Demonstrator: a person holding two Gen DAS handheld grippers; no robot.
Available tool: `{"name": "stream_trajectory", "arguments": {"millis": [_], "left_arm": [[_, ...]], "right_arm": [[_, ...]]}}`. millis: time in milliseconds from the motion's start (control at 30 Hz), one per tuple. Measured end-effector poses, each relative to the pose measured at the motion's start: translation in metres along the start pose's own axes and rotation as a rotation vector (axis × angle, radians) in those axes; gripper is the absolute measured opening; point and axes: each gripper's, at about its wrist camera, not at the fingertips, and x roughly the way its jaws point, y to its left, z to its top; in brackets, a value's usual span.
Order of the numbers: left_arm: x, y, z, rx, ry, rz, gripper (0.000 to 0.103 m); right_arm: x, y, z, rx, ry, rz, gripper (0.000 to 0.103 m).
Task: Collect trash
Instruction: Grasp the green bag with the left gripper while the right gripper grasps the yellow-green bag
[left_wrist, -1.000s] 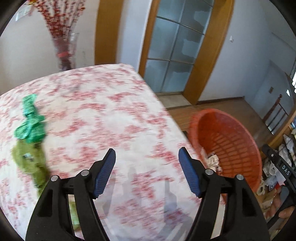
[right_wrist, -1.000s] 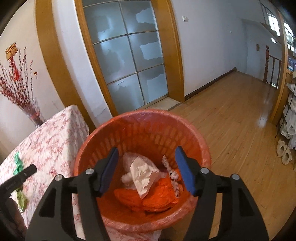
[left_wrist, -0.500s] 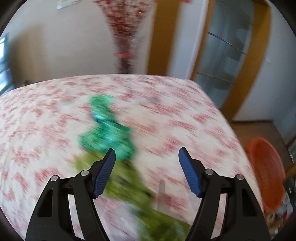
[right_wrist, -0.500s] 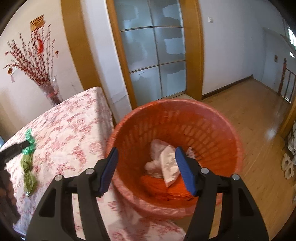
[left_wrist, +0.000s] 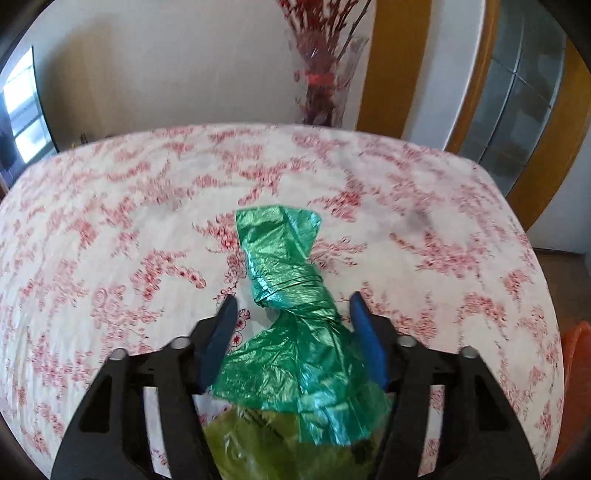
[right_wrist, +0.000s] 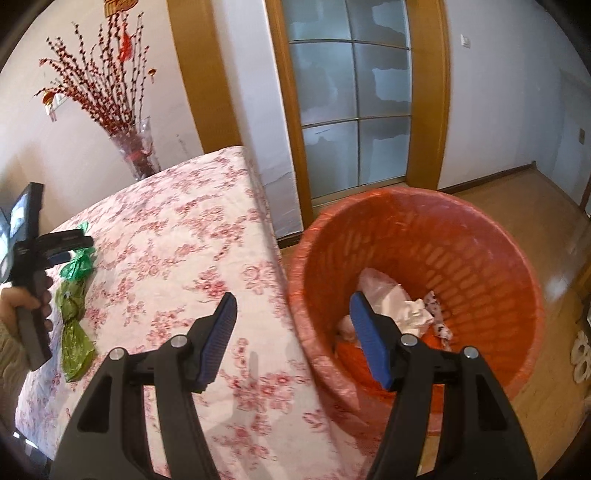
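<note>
Counter (right_wrist: 192, 236): covered in a white cloth with a red floral print; rounded corners; stands against a pale wall.

Vase (right_wrist: 138, 155): clear glass, holding red-berried branches, at the counter's far edge by the wall.

Door (right_wrist: 351, 103): frosted glass panes in a wooden frame, behind the counter's far corner. Wooden floor (right_wrist: 554, 229) beyond.

Basket (right_wrist: 491, 258): orange, slotted wall, lined with thin plastic, just beside the counter's edge. Inside it: crumpled white paper (right_wrist: 406, 306), a pinkish bag and orange plastic at the bottom.

Green bag (left_wrist: 291, 295): shiny, twisted plastic, lying on the counter. A yellow-green bag (left_wrist: 258, 446) lies touching its near end; in the right wrist view the two form one line along the counter's left side (right_wrist: 75, 295).

Left gripper (left_wrist: 290, 325): tilted steeply down over the counter, held by a hand (right_wrist: 22, 299) with a knitted sleeve. Its jaws are closing, the green bag's twisted middle between them; the right pad looks to be at the plastic, the left pad stands clear of it.

Right gripper (right_wrist: 293, 321): tilted down above the gap between counter edge and basket rim; jaws apart, nothing between them.
</note>
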Motion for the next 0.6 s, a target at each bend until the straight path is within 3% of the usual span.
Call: {"name": "stream_trajectory", "arguments": {"millis": [67, 167, 400, 600], "left_arm": [[-0.002, 0.001, 0.000, 0.003, -0.009, 0.002, 0.040], [-0.004, 0.010, 0.002, -0.019, -0.010, -0.024, 0.024], [-0.029, 0.050, -0.002, -0.064, -0.062, -0.040, 0.021], [-0.060, 0.095, -0.011, -0.091, -0.114, -0.036, 0.021]], "right_arm": [[0.001, 0.008, 0.001, -0.013, 0.002, 0.010, 0.063], [0.003, 0.022, 0.002, -0.038, 0.004, 0.028, 0.063], [0.003, 0.065, 0.006, -0.104, 0.012, 0.110, 0.063], [0.006, 0.123, 0.007, -0.187, 0.042, 0.233, 0.063]]}}
